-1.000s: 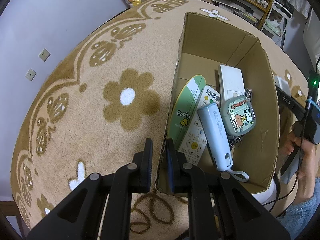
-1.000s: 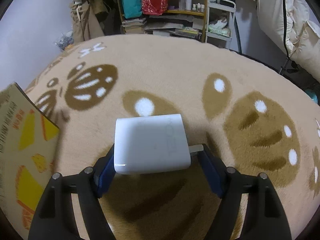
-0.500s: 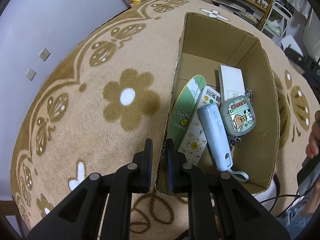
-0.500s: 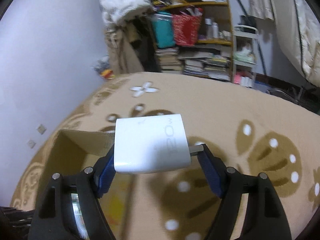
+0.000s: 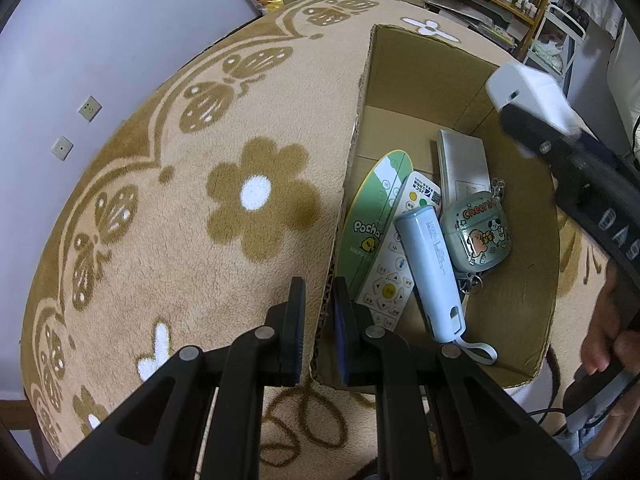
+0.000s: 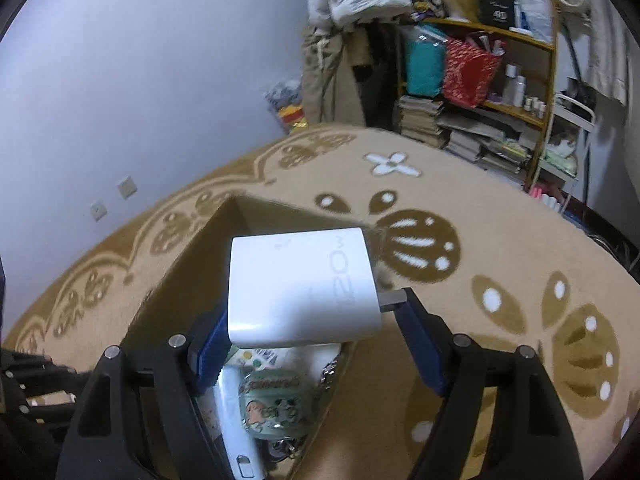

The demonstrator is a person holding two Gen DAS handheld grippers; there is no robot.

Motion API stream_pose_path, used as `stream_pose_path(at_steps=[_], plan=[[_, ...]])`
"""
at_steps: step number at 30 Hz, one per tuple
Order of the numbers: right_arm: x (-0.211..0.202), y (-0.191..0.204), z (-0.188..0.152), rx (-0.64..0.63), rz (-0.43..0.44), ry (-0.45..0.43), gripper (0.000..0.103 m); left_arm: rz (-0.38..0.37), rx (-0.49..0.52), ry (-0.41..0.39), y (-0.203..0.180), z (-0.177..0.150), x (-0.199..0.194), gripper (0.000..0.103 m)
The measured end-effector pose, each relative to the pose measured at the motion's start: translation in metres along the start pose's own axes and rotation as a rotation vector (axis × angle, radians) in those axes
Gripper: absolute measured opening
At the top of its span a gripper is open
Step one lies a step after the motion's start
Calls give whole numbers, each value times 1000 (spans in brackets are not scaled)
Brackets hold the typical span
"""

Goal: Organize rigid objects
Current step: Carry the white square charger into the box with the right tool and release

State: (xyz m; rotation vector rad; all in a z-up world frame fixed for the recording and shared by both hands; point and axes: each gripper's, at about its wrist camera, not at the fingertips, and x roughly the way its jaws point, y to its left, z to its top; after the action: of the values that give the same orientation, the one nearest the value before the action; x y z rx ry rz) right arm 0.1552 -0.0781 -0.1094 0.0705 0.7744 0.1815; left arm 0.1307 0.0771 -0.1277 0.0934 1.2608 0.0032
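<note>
The right hand-held gripper (image 6: 308, 344), clamped on the white charger (image 6: 300, 284), hangs above the cardboard box (image 5: 516, 292), whose open floor lies just below and ahead, while the left hand-held gripper (image 5: 319, 320) pinches the box's near wall.

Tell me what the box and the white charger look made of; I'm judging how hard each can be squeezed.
Cardboard box: corrugated card, matt brown; the fluted edge shows where the left gripper pinches its wall. White charger: apparently hard moulded plastic, smooth and slightly glossy, with rounded corners and a metal prong at its side, held in the right gripper.
</note>
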Motion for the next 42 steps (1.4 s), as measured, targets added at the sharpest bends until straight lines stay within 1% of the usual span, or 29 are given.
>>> stream_pose_path(at_steps=[6,11,16,20,23,26,29,30,33,35,37,39,42], plan=[[7,19,-9,-93,-34,31,82,-1,0,-1,0,0,0,13],[14,22,-13,-117,-82,62,83,2,4,-3,-1,-1,1,13],[11,25,-11,-127,-89,74,83,-1,-2,-3,-1,-1,0,13],[10,29,-12,-144,-90,79,85,-11,-12,-4,2,0,0,13],[4,30,-9,-136,-75,66,85,-6,-8,-9,1,-1,0,13],[-8,24,-4,-94,-34,55,86,6,1,-29,-2,-1,-4,13],[-21,16,1,-52,-43,36,92,16,-10,-30,-3,0,-6,13],[-26,13,3,-37,-52,28,92,17,-12,-31,-3,0,-7,14],[-38,5,7,0,-63,17,93,40,-5,-38,-4,0,-9,18],[-47,0,8,14,-67,11,94,54,5,-48,-5,-1,-13,19],[-56,-5,9,23,-79,4,97,55,-5,-62,-4,-2,-18,19],[-67,-9,9,31,-91,-12,102,49,-27,-92,-3,-3,-28,20],[-84,-14,6,35,-102,-31,103,47,-30,-157,-5,-6,-48,35]])
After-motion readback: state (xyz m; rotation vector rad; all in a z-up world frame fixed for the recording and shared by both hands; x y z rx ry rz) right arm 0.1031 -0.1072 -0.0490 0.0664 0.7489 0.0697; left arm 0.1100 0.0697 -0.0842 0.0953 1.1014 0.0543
